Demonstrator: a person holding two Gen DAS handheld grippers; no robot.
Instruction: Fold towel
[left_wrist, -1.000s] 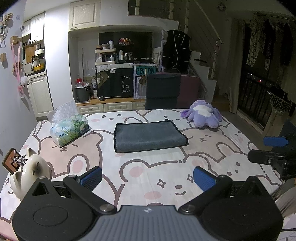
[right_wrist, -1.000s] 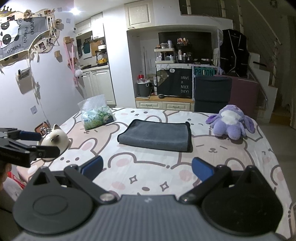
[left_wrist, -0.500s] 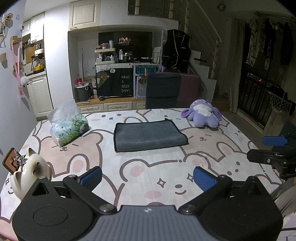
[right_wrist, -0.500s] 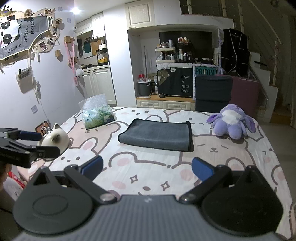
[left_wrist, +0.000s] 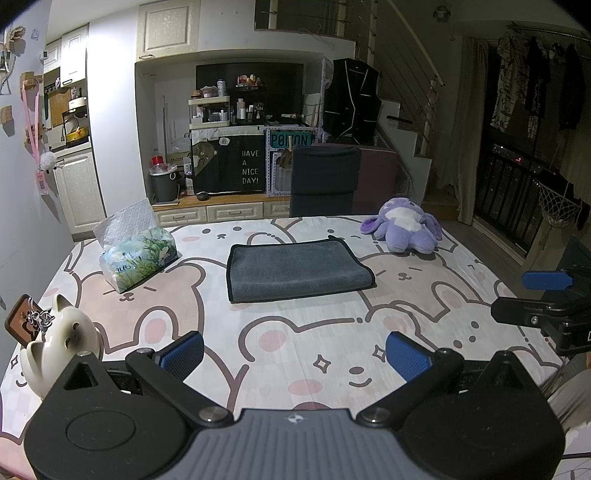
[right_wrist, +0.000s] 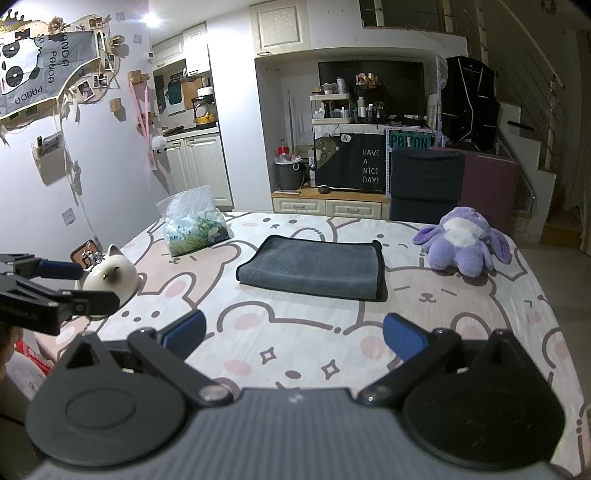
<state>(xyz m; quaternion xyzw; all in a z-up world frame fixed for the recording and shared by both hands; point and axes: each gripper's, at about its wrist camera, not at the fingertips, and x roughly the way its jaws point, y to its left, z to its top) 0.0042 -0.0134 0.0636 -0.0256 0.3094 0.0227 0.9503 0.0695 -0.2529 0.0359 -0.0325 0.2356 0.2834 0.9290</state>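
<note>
Dark grey plush towel (left_wrist: 295, 268), black-edged, already folded into a flat rectangle, lies mid-desk on the bear-print cloth covering the desk (left_wrist: 258, 332). Left gripper (left_wrist: 293, 352): blue-padded fingers wide apart, holding nothing, low over near edge. Right gripper (right_wrist: 293, 332): fingers likewise spread, holding nothing. Both well short of the towel. Soft plastic tissue pack with green leaf print (left_wrist: 138, 254) left of towel, quilted tissue sticking up. Purple-and-white plush toy (left_wrist: 402, 230) to the right. Glossy white ceramic cat figure (left_wrist: 59, 343) at near left. Black cloth behind (left_wrist: 229, 166) reads "HAVE A NICE DAY!".
</note>
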